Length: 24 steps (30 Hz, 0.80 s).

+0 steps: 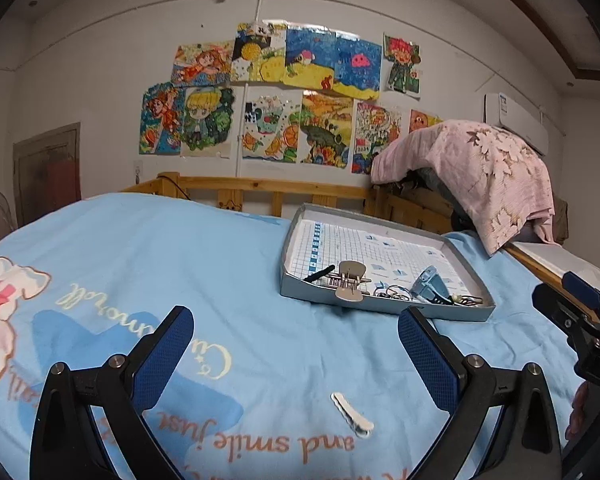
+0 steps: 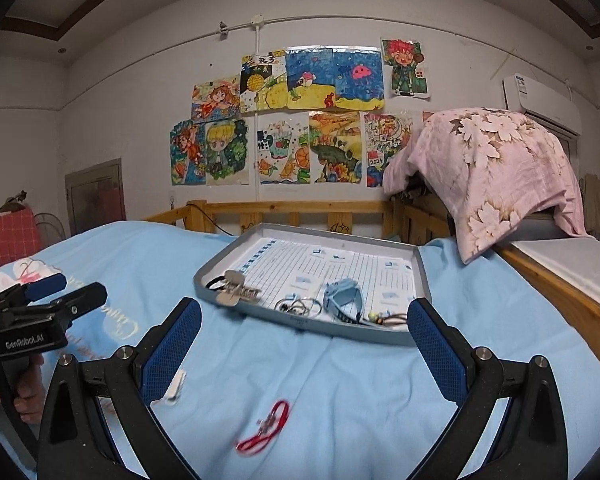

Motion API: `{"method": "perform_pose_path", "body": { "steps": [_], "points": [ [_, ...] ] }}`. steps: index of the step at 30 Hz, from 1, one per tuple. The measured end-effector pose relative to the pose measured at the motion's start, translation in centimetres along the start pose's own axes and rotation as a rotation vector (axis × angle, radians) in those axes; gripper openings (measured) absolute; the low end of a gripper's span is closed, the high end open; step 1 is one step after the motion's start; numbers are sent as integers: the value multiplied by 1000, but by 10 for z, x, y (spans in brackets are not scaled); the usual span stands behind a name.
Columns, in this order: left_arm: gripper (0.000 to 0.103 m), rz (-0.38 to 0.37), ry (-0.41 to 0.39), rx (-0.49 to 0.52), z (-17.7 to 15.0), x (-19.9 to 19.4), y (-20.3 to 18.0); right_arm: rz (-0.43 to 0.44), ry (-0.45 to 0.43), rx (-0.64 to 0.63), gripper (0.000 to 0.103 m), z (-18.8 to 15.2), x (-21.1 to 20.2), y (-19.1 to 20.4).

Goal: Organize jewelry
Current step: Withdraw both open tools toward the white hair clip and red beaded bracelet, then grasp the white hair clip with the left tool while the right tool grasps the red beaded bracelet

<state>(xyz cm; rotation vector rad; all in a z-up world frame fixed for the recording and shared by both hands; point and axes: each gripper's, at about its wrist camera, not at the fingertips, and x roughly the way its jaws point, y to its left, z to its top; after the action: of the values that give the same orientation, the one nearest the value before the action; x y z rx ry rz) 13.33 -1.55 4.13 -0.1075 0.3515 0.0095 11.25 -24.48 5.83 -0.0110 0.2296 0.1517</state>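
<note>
A grey box lid [image 1: 476, 276] [image 2: 420, 268] lies on the blue bedsheet as a tray. In it are a beige claw clip [image 1: 350, 280] [image 2: 233, 286], a light blue watch [image 1: 430, 286] [image 2: 342, 296], thin rings [image 1: 392, 293] [image 2: 300, 306] and small bits at the near rim. A white flat hair clip [image 1: 352, 414] [image 2: 176, 388] lies on the sheet between my left gripper's fingers. A red cord bracelet [image 2: 266, 426] lies on the sheet in front of my right gripper [image 2: 304, 344]. My left gripper [image 1: 296, 354] and the right one are both open and hold nothing.
A wooden bed rail [image 2: 300, 210] runs behind the tray. A pink floral cloth [image 2: 492, 176] covers a pile at the right. A wooden side rail [image 2: 572, 300] borders the bed's right edge. A hand [image 2: 24, 396] holds the left gripper's handle at the left.
</note>
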Motion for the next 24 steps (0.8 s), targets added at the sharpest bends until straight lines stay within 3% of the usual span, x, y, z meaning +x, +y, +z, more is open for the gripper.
{"method": "perform_pose_path", "body": {
  "steps": [13,17,24],
  "points": [
    [103,-36,194,-2,-29,55,5,124,205,28,100,-35,66,-13],
    [103,-65,233,14,-35,60,4,173,268,30,76,-47,76,-12],
    [101,-128,279,67,-45,61,-4,240,331,29,54,-57,81,-9]
  ]
}}
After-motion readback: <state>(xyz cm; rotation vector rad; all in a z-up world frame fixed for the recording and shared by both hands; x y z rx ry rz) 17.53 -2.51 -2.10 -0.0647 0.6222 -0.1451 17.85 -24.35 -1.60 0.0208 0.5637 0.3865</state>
